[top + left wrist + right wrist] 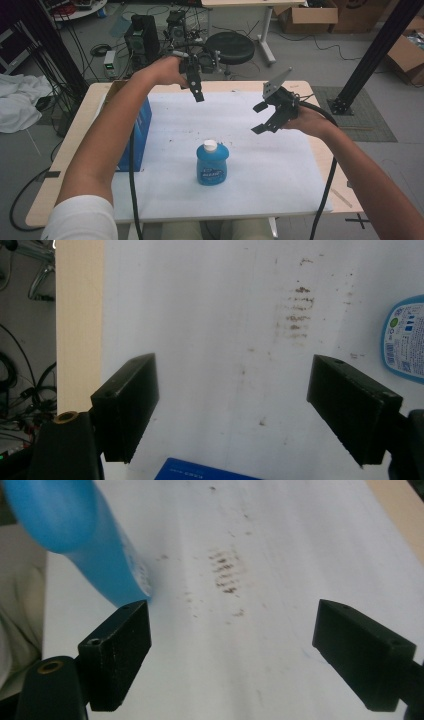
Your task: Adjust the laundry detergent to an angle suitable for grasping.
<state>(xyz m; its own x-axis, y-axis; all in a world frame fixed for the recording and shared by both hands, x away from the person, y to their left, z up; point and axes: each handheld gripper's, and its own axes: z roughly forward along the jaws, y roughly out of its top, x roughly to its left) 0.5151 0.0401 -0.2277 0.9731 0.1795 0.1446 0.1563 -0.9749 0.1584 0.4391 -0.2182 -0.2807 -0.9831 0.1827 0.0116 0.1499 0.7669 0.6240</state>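
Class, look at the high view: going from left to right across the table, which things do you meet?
Blue box → left gripper → blue bottle with a white cap → right gripper.

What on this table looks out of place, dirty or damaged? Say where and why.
Brown smudges mark the white mat beyond the blue bottle, a patch of short streaks like rubbed dirt. The bottle stands upright with its cap on, and nothing looks spilled. Both grippers hang open above the mat.
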